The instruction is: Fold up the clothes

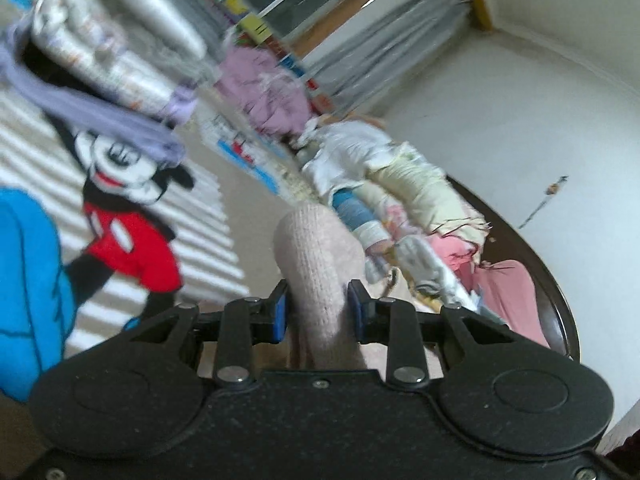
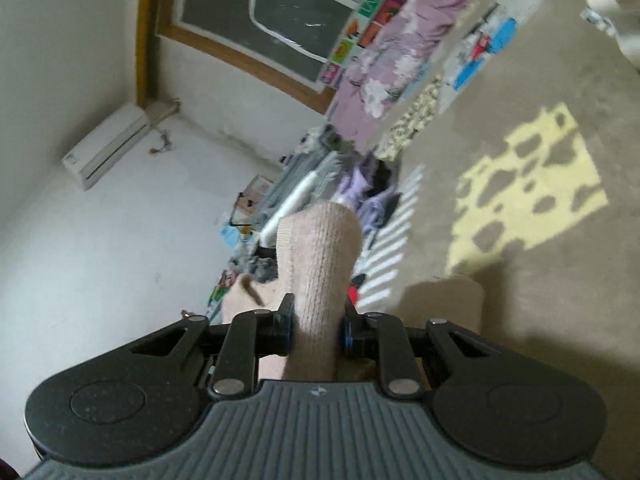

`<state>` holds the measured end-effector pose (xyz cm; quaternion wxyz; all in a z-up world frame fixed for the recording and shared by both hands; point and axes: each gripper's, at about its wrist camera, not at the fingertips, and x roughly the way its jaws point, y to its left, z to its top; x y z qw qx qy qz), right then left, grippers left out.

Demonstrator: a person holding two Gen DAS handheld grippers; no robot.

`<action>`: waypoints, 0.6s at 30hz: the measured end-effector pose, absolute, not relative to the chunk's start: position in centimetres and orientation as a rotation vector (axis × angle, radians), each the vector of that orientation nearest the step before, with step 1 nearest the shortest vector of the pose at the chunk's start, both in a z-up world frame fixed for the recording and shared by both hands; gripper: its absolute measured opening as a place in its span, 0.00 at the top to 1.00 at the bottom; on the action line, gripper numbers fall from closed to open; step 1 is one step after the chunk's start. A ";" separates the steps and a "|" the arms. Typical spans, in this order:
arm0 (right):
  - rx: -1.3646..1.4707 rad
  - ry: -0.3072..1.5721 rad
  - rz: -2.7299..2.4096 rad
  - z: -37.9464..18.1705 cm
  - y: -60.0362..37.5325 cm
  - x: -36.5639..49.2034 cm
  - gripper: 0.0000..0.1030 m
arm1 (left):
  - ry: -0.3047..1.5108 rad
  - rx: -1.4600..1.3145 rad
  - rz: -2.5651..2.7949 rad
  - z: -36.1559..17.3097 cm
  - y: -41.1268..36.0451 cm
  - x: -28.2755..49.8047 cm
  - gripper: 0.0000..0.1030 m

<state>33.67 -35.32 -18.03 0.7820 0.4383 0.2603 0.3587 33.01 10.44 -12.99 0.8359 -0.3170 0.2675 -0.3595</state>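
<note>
A pale beige knitted garment (image 1: 318, 256) sticks up in a rounded fold between the blue-padded jaws of my left gripper (image 1: 320, 314), which is shut on it. In the right wrist view the same beige knit (image 2: 318, 264) is pinched the same way by my right gripper (image 2: 317, 328), shut on it; more of the beige knit (image 2: 460, 300) hangs below to the right. Both views are tilted and blurred. A heap of unfolded clothes (image 1: 400, 184) lies ahead of the left gripper on a dark round table (image 1: 560, 292).
A cartoon-mouse blanket (image 1: 128, 216) with white stripes and a blue patch covers the left. Rolled bedding (image 1: 116, 52) and a pink-purple pile (image 1: 264, 92) lie behind. The right view shows a beige carpet (image 2: 500, 120) with yellow patches, more clothes (image 2: 320, 184), a window (image 2: 280, 12) and an air conditioner (image 2: 108, 144).
</note>
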 end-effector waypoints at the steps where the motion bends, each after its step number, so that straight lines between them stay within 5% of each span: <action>1: 0.956 0.575 0.765 -18.5 -35.3 33.9 0.78 | 0.580 -0.673 -0.751 -13.3 10.5 33.2 0.73; 18: 0.910 0.663 0.646 -20.7 -34.3 34.9 0.74 | 0.690 -0.685 -0.600 -15.7 11.4 33.6 0.72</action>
